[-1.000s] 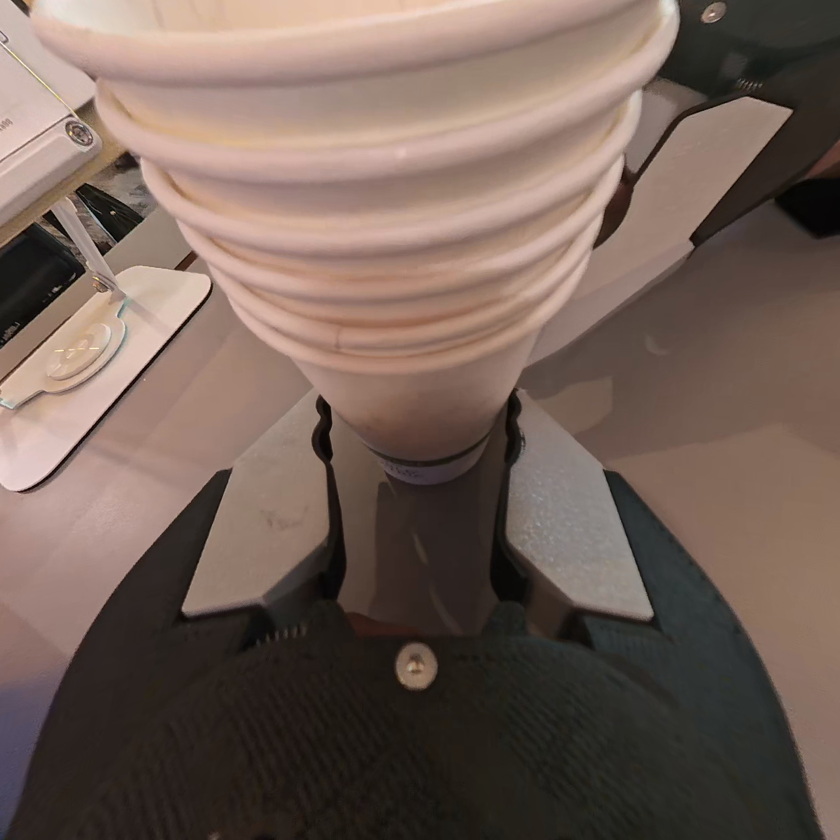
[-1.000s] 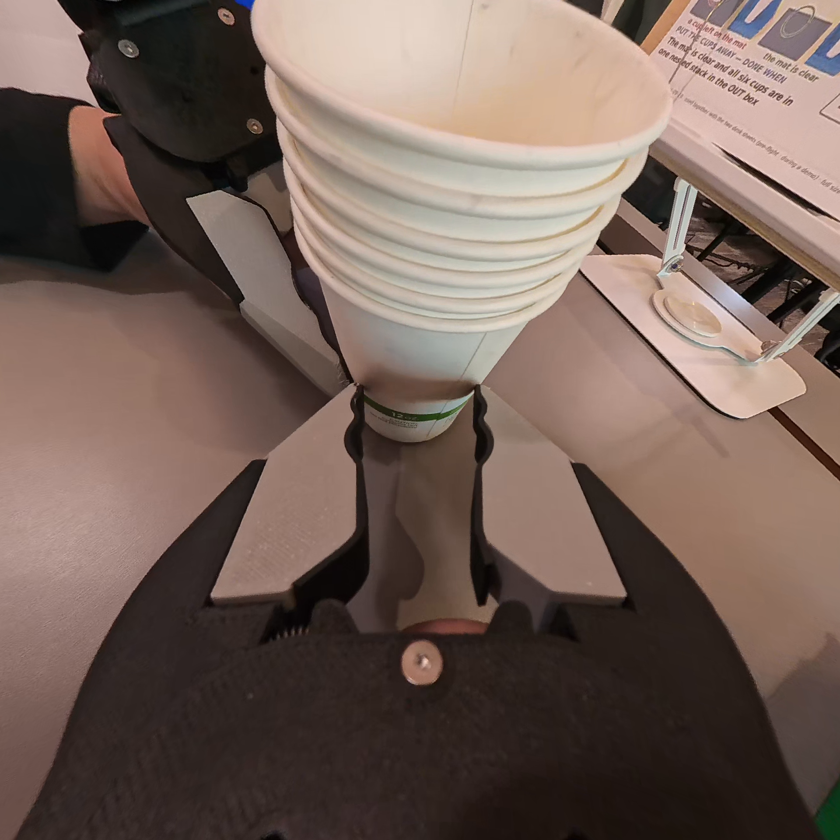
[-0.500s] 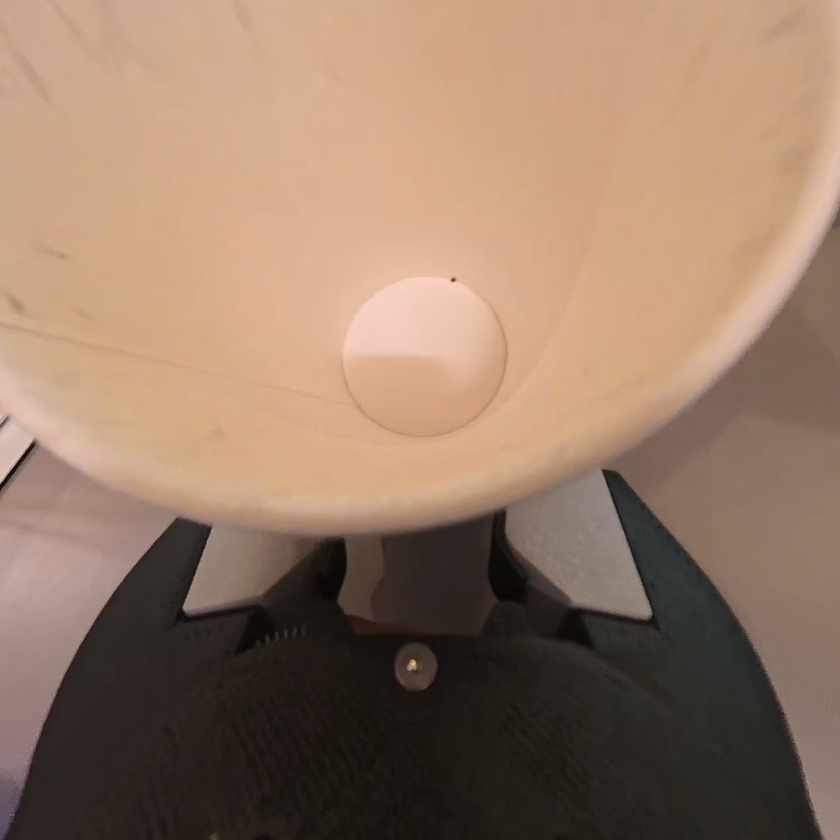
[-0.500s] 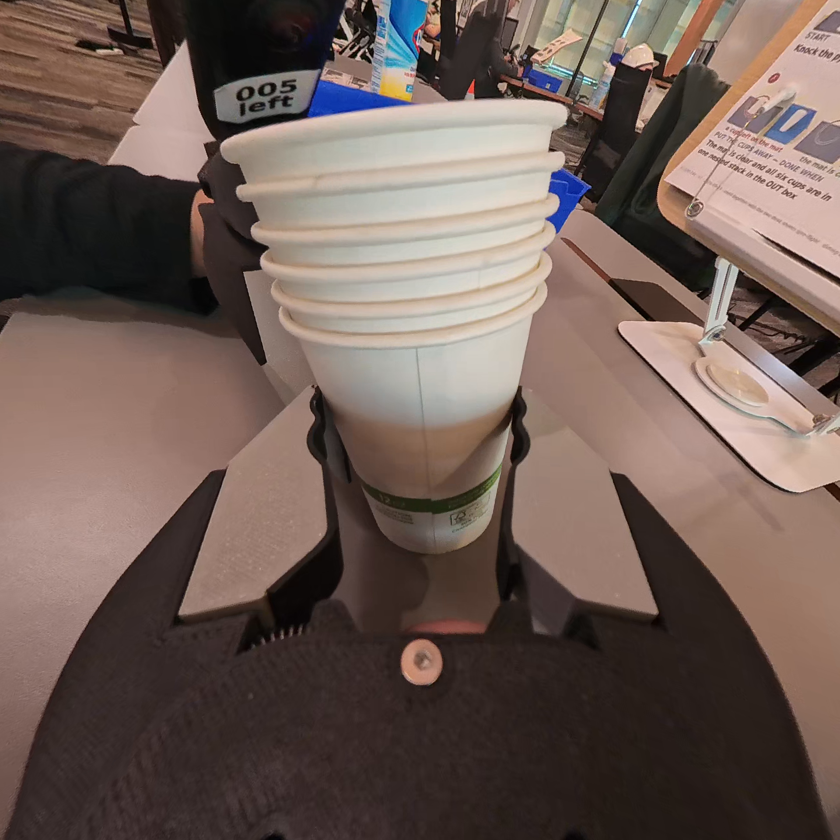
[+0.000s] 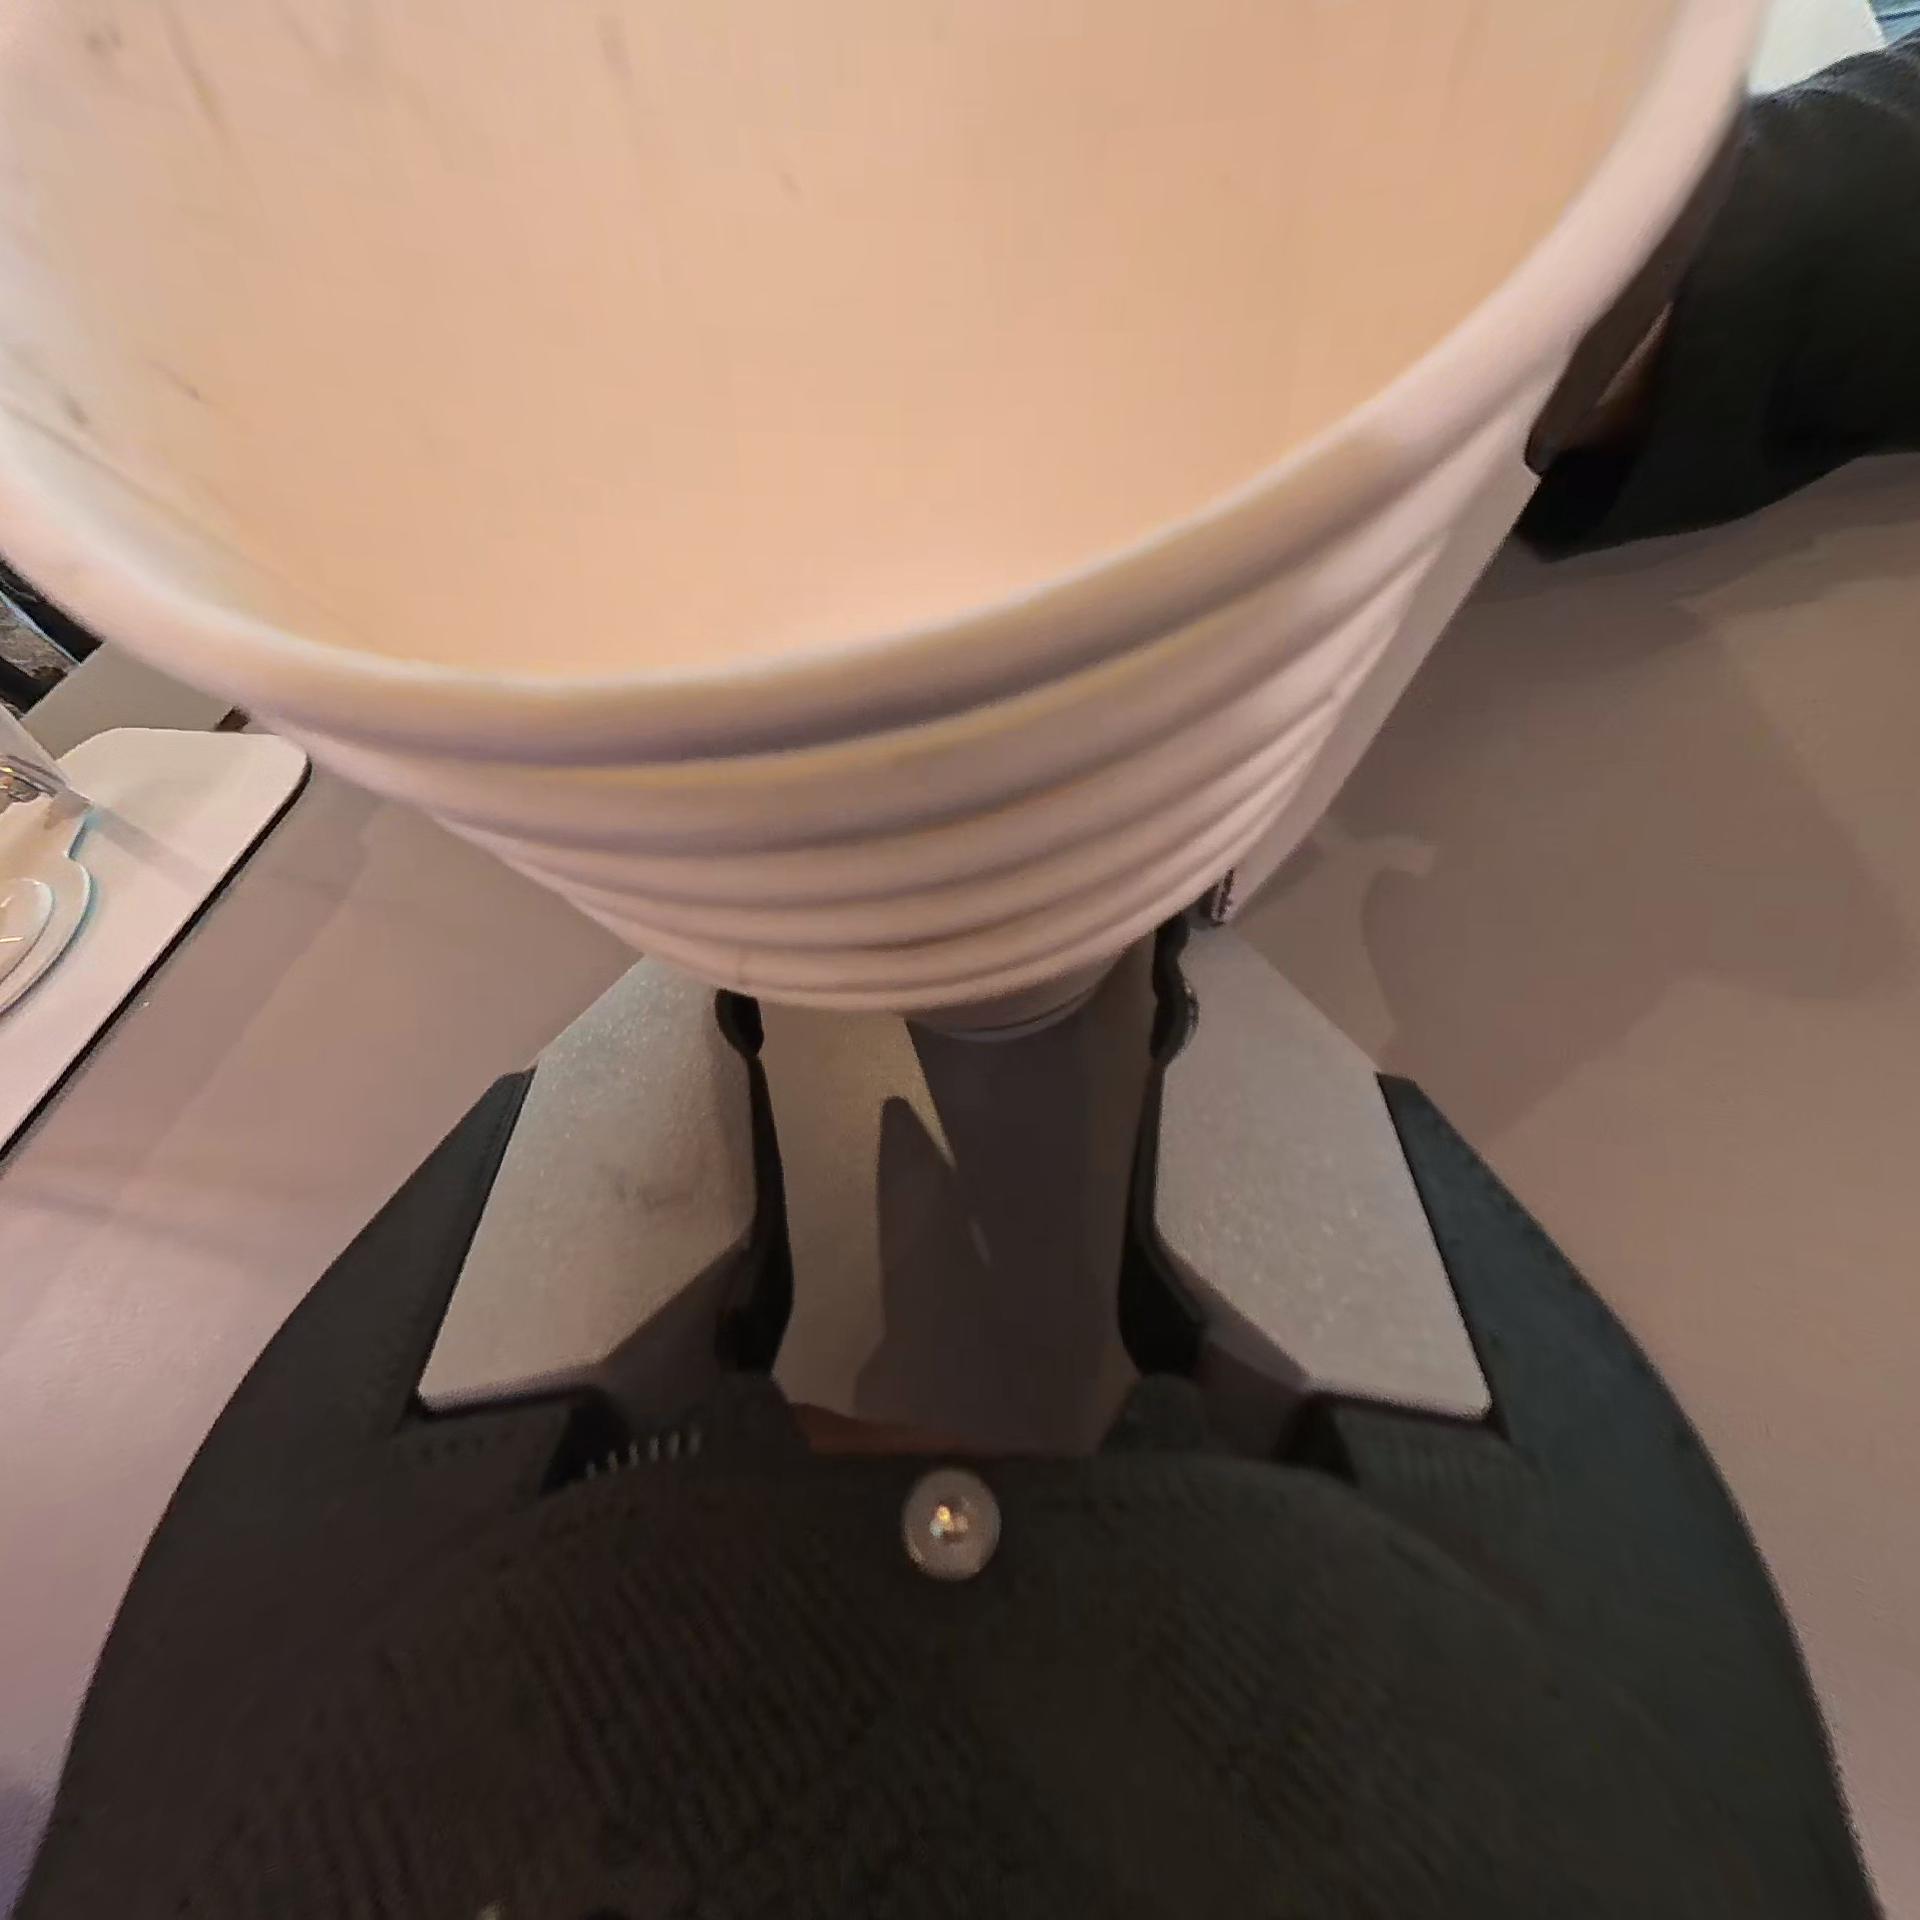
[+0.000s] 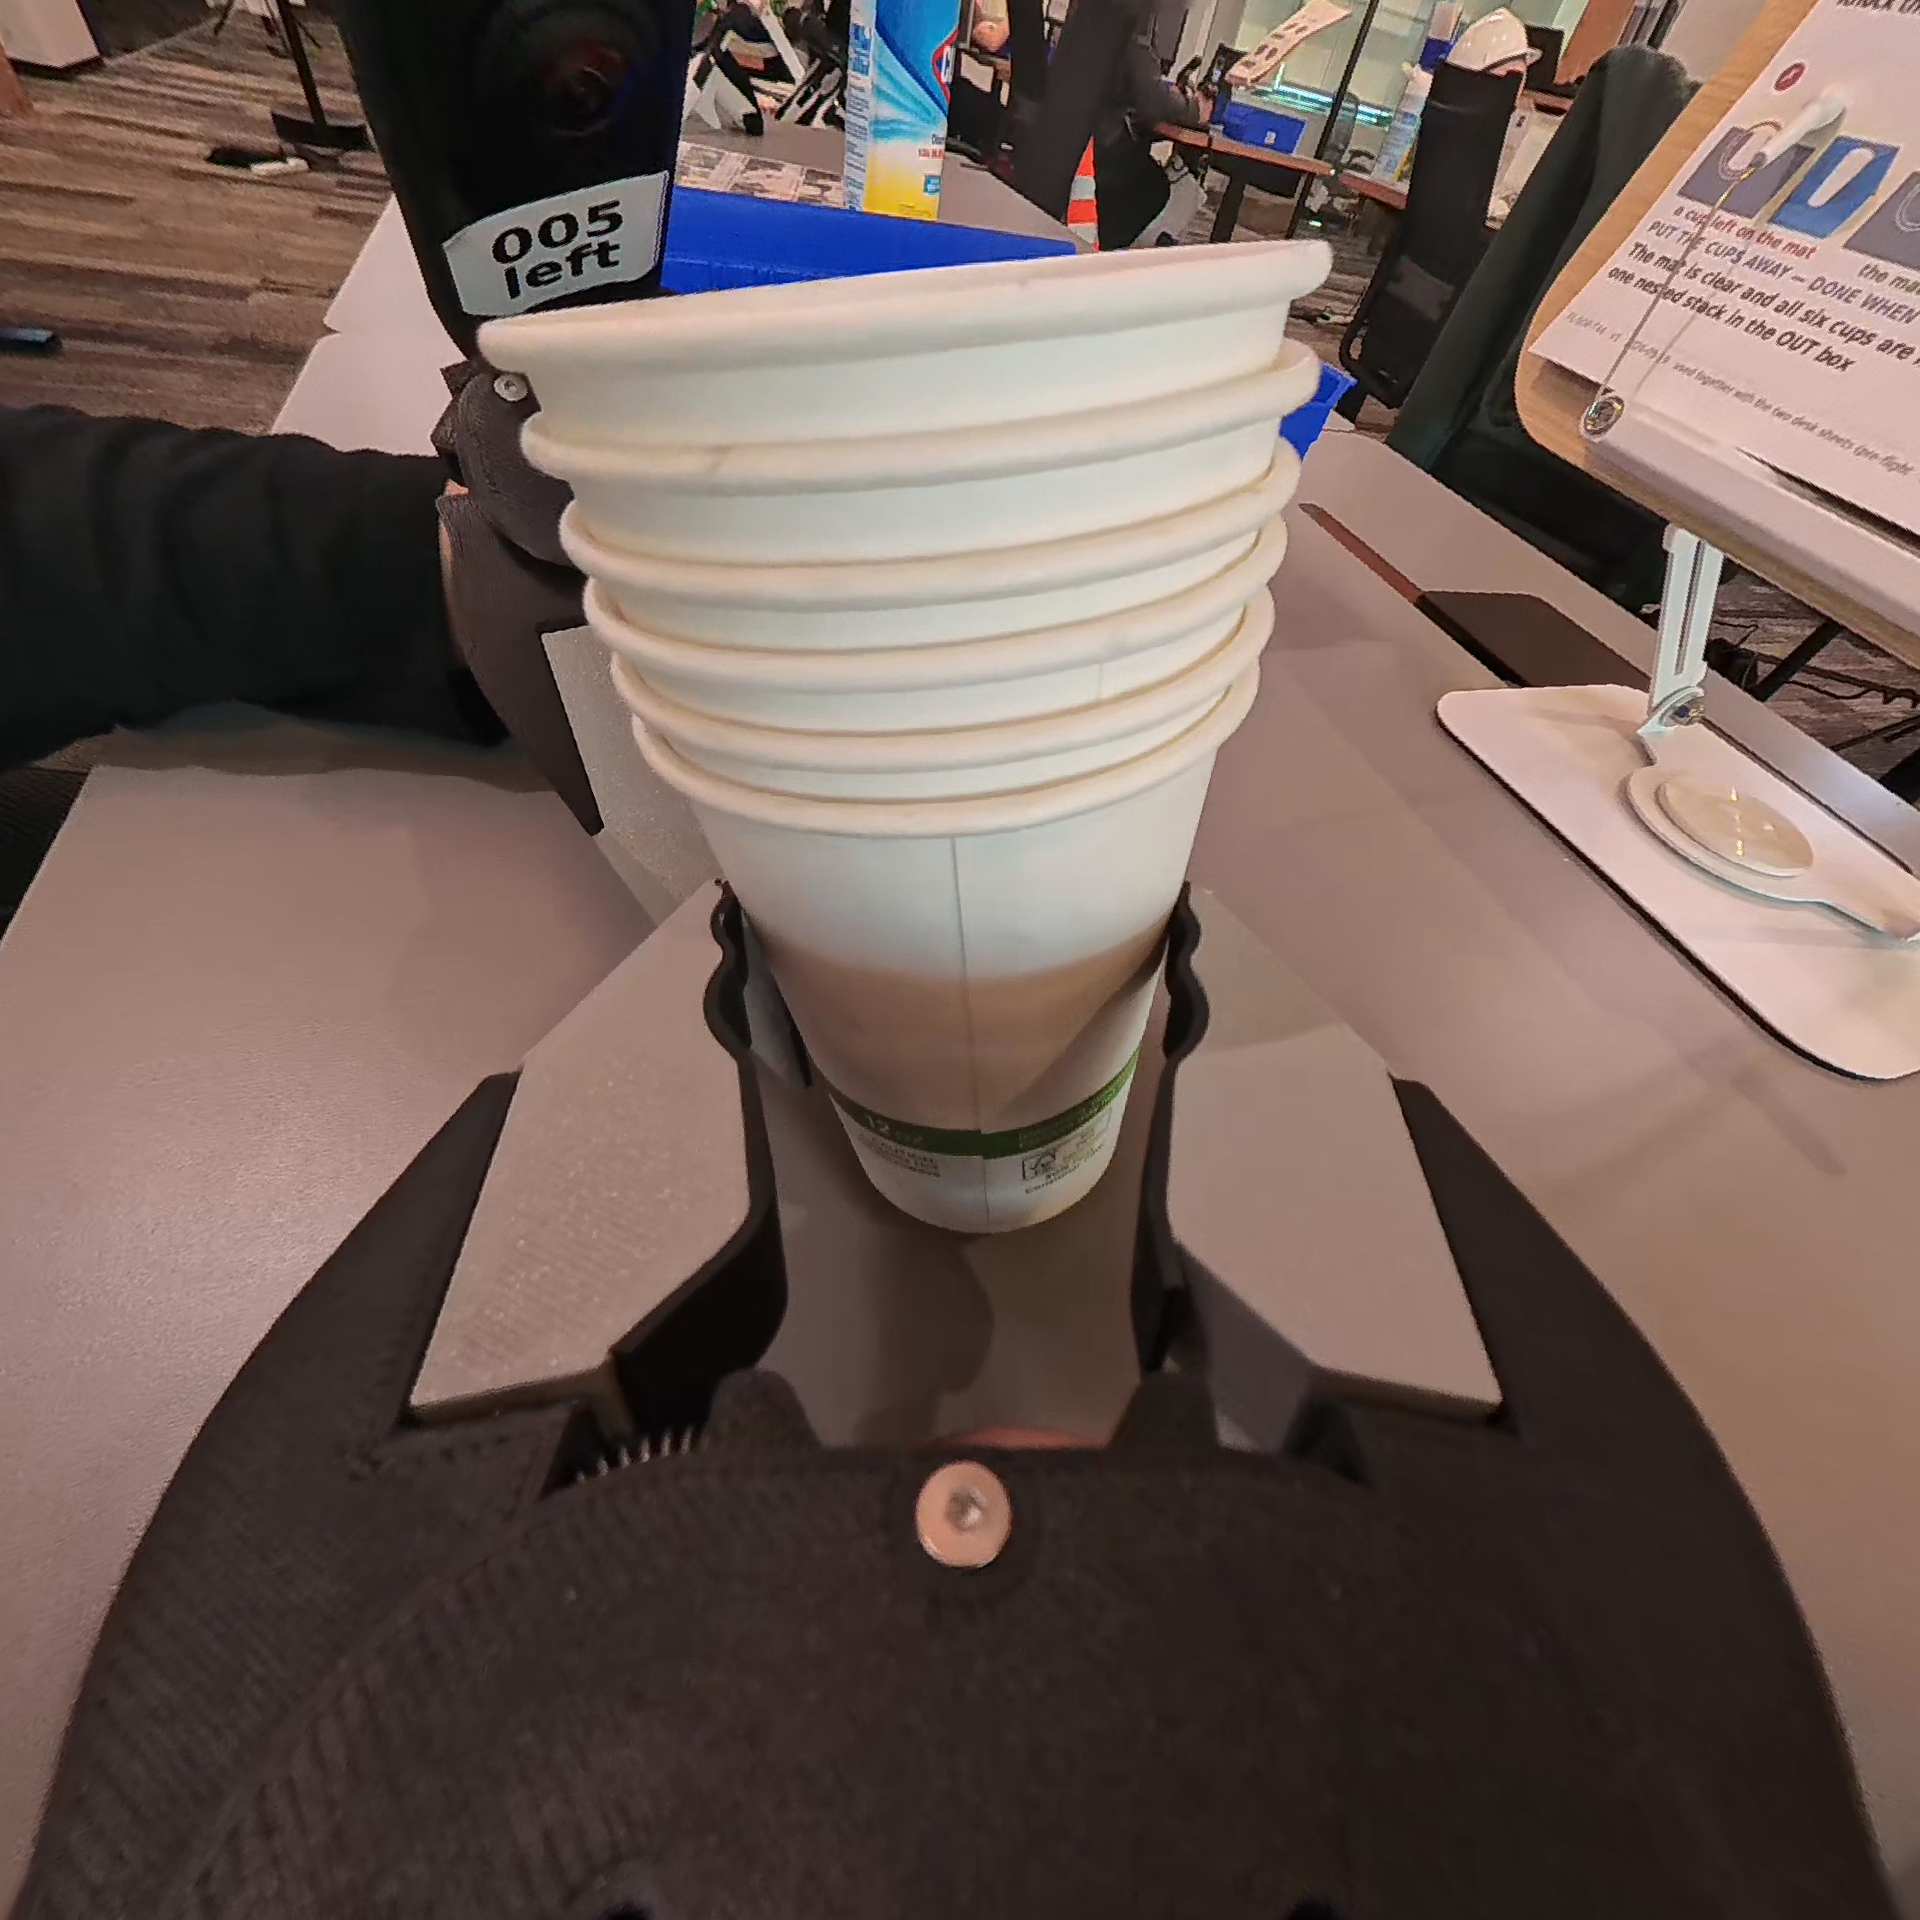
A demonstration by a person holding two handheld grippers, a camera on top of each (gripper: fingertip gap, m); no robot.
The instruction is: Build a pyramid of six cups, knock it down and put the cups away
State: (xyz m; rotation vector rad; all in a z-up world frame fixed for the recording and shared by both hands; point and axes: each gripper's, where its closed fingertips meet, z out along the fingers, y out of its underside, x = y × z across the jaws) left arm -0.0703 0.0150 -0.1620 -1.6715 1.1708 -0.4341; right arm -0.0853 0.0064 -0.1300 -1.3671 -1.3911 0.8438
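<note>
A nested stack of several white paper cups [image 6: 935,582] stands upright between my right gripper's [image 6: 951,966] fingers, which press on both sides of the bottom cup above its green band. The stack's base is close to the grey table [image 6: 260,987]; I cannot tell if it touches. In the left wrist view the stack [image 5: 831,312] fills the top, seen from above into its mouth. My left gripper [image 5: 956,997] is open, its fingertips on either side of the stack's narrow base without clear contact. One left finger [image 6: 577,707] shows behind the stack.
A white stand base [image 6: 1714,862] sits on the table to the right, also seen at the left of the left wrist view [image 5: 135,831]. An instruction board [image 6: 1766,260] rises above it. A blue bin [image 6: 831,239] stands behind the stack. A dark sleeve [image 6: 208,571] reaches in from the left. It is some 30 cm from my left tips to the white stand base [image 6: 1714,862]. Seen from the left wrist view [image 5: 57,925] as well.
The right gripper's jaws have widened and the stack now sits deeper between them, upright rather than tipped towards the camera. The left gripper has swung up over the stack's mouth.
</note>
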